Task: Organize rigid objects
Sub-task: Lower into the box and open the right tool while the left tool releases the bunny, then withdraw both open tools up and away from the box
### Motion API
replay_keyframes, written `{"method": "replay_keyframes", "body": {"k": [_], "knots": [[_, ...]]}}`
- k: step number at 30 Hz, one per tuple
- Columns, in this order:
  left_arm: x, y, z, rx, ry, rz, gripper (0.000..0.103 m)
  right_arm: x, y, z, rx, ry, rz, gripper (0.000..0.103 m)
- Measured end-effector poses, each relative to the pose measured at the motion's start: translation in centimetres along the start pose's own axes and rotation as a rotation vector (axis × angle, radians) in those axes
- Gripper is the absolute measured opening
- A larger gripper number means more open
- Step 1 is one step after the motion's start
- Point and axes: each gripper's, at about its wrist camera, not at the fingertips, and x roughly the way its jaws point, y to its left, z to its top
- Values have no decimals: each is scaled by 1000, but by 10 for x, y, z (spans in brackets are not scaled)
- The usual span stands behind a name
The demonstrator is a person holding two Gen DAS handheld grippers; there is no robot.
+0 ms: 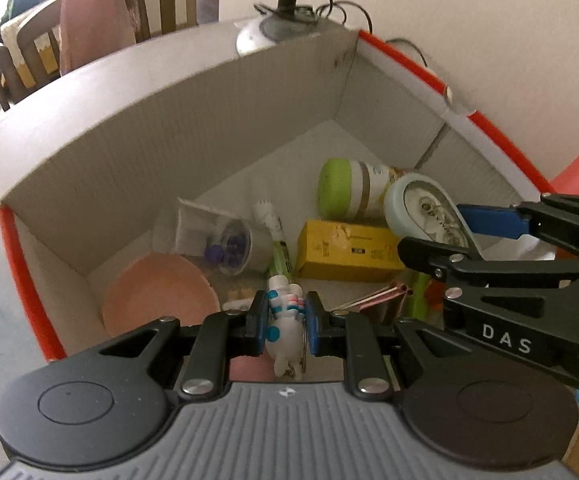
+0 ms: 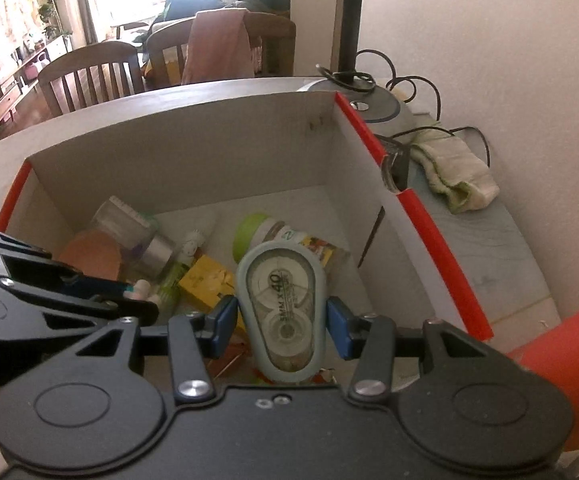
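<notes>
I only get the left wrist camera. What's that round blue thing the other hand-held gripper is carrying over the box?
Observer: A see-through tape dispenser, clamped in the right hand-held gripper. Its face reads 40.
Operator: Is anything lying outside the box on that side?
Observer: Yes, a crumpled whitish cloth lies on the table, beside the box's red-edged right wall.
Operator: Are there any plants in the room?
Observer: Yes, green potted plants stand at the back of the room, far left in the right wrist view.
</notes>
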Motion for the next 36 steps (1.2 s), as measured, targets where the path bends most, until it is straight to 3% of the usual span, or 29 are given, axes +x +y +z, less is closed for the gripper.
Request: {"method": "replay_keyframes", "body": {"k": [12,14,17,19,21,27,36], "knots": [[5,-3,3,3,80,2,19,-9,-6,0,33,-17,26,49],[0,-3,0,2,73,3,22,-13,-6,0,36,-23,36,51],[-9,-2,-4,-3,59,1,33,-21,-5,-2,45,-36,46,54],[-15,-3,-6,-10,41,-12,51,-27,-7,-3,59,-45,54,54],[-26,-4,-10,2,8,-19,55,-34,-7,-4,65,-60,63,54],[-56,-2,-19,7,-70,-44,56,-62,-1,-6,77,-106,94,57],[-106,15,-39,-12,-187,-43,56,-104,16,-20,91,-174,138,70]]}}
